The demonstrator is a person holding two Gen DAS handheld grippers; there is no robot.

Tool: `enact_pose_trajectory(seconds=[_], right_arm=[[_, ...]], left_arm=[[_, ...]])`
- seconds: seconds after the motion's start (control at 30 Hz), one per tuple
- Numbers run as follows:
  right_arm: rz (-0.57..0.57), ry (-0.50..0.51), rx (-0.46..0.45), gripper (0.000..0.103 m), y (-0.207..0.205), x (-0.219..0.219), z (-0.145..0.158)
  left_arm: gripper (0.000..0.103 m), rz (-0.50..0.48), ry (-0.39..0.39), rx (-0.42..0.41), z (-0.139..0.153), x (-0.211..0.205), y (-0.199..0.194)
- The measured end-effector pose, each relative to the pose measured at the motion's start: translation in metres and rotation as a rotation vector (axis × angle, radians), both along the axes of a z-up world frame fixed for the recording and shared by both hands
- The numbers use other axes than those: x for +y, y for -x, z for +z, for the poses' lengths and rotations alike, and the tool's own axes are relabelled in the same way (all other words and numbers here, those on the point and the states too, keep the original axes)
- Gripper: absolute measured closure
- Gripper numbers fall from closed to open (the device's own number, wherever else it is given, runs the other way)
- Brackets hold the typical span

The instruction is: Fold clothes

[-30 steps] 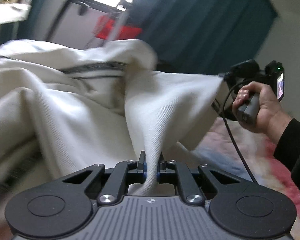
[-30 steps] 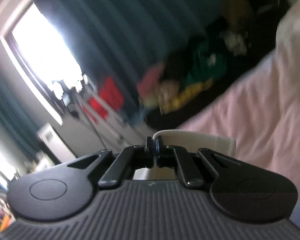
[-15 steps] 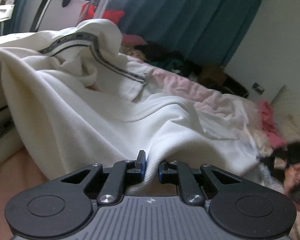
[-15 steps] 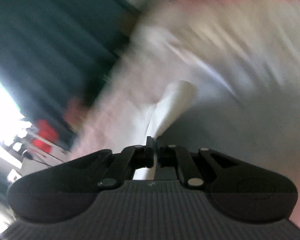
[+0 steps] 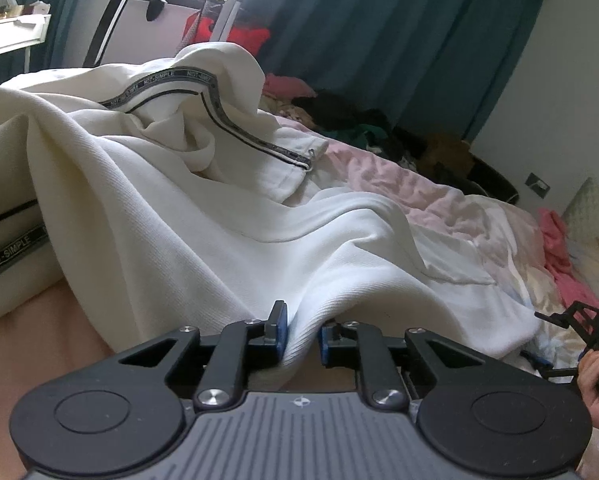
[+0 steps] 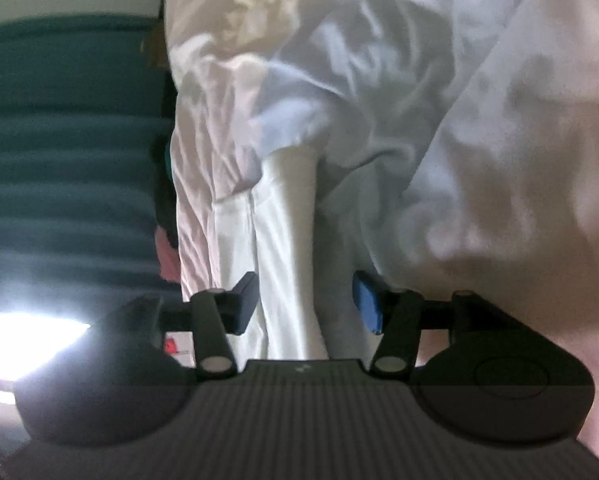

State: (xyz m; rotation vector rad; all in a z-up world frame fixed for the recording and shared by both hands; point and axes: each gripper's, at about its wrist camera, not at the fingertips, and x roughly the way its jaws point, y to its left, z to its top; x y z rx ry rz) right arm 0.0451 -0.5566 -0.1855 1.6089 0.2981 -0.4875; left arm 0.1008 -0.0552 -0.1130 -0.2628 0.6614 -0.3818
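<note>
- The white garment [image 5: 219, 216] sprawls rumpled over the bed [image 5: 439, 200], filling the frame's left and centre; any tug could undo its lay.
- The left gripper [image 5: 298, 330], bottom centre, stands parted around a fold; that fold may slip.
- The right gripper [image 6: 305, 300] is spread wide around an edge.

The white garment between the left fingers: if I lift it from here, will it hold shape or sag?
Probably sag: the white garment drapes in soft folds over the bed. Its thick ribbed knit looks fairly heavy, so expect drag. The left gripper stands open around one fold, so close before lifting.
</note>
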Motion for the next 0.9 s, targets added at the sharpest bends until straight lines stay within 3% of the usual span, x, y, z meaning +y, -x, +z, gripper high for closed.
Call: enact_pose_trajectory(seconds=[0.1, 0.27, 0.43, 0.6, 0.67, 0.73, 0.8, 0.9], right_arm=[[0.004, 0.073, 0.012, 0.053, -0.014, -0.005, 0.002], [0.044, 0.182, 0.024, 0.095, -0.041, -0.010, 0.004], [0.025, 0.288, 0.044, 0.098, -0.042, -0.013, 0.012], [-0.103, 0.376, -0.050, 0.098, -0.022, -0.021, 0.033], [-0.127, 0.445, -0.025, 0.098, -0.019, -0.027, 0.035], [-0.113, 0.470, 0.037, 0.098, -0.020, -0.035, 0.028], [-0.093, 0.460, 0.109, 0.098, -0.023, -0.042, 0.015], [-0.093, 0.415, 0.140, 0.098, -0.020, -0.044, 0.001]], left_arm=[[0.086, 0.003, -0.001, -0.009, -0.002, -0.001, 0.000], [0.086, -0.001, -0.001, -0.019, -0.002, -0.002, -0.002], [0.078, -0.015, -0.004, -0.033, -0.001, -0.006, -0.003], [0.061, -0.077, -0.015, -0.033, 0.005, -0.016, 0.002], [0.052, -0.098, -0.034, -0.021, 0.013, -0.023, 0.012], [0.031, -0.107, -0.043, -0.018, 0.020, -0.024, 0.024], [0.023, -0.100, -0.029, -0.009, 0.028, -0.016, 0.037], [0.022, -0.051, 0.001, 0.068, 0.033, 0.011, 0.045]])
